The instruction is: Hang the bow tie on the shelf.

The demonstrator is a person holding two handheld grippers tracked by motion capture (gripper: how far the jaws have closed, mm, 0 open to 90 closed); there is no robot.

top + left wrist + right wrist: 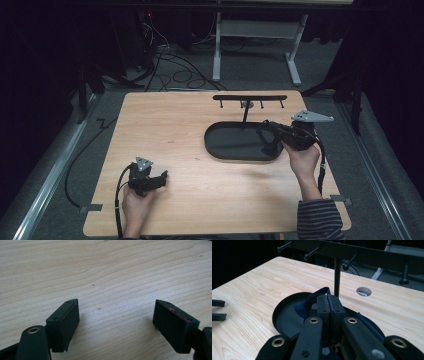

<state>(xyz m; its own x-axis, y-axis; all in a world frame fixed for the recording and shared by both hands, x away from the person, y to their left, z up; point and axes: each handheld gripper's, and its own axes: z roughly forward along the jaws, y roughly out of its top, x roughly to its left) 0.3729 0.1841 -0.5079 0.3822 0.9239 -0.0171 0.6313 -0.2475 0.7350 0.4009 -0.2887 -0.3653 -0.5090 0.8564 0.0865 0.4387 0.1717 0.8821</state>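
The right gripper (267,131) hangs over the right end of the black oval tray (220,150), and its jaws are pressed together on a dark blue strap (315,295). In the right gripper view the strap loops up past the closed pads (323,306) and trails down both sides of the gripper towards the tray floor (what the strap belongs to cannot be told, since the rest of it is hidden behind the gripper). The tray lies on the right half of the wooden worktop (170,125). A thin post rises from the tray's far edge and carries a black hook rack (250,98), a level bar with short pegs pointing down. The strap is below the rack and well short of any peg.

The left gripper (161,178) rests low at the near left part of the worktop, well apart from the tray. Its jaws stand wide apart with nothing between them, and the left gripper view looks past the two pads (65,322) onto bare wood grain.

A round cable hole (363,291) sits in the worktop beyond the tray, just beside the foot of the post. A hand (304,157) in a striped sleeve holds the right gripper from the near side.
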